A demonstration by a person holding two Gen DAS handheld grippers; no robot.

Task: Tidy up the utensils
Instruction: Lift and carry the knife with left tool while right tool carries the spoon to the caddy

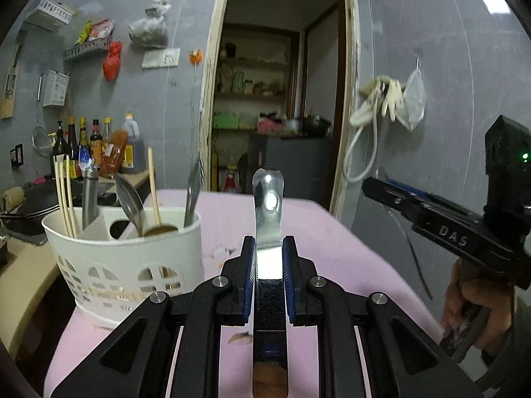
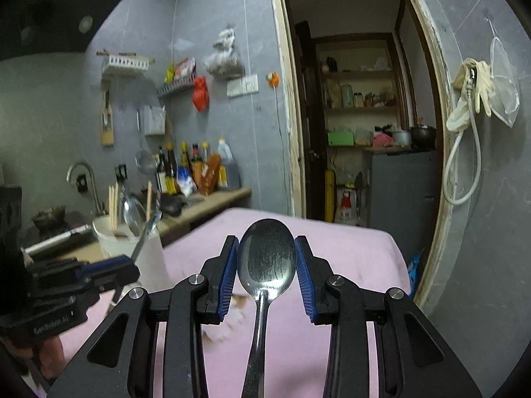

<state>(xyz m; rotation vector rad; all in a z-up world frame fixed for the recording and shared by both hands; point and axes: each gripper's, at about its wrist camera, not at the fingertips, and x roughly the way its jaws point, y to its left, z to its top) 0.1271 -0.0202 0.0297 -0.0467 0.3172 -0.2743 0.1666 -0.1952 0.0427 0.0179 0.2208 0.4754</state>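
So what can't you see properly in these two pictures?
- Left wrist view: the shiny flat metal utensil clamped by the left gripper has its far working end cut off by the bottom edge.
- Right wrist view: the steel spoon's handle end runs off the bottom edge.
- Both views: the bottom of the white plastic utensil basket, hidden by its walls; bottle labels too small.

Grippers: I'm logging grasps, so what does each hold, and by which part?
Left gripper clamps a metal utensil by its flat handle. Right gripper holds a spoon by its bowl.

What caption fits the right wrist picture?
Right gripper holds a spoon by its bowl above the pink table.
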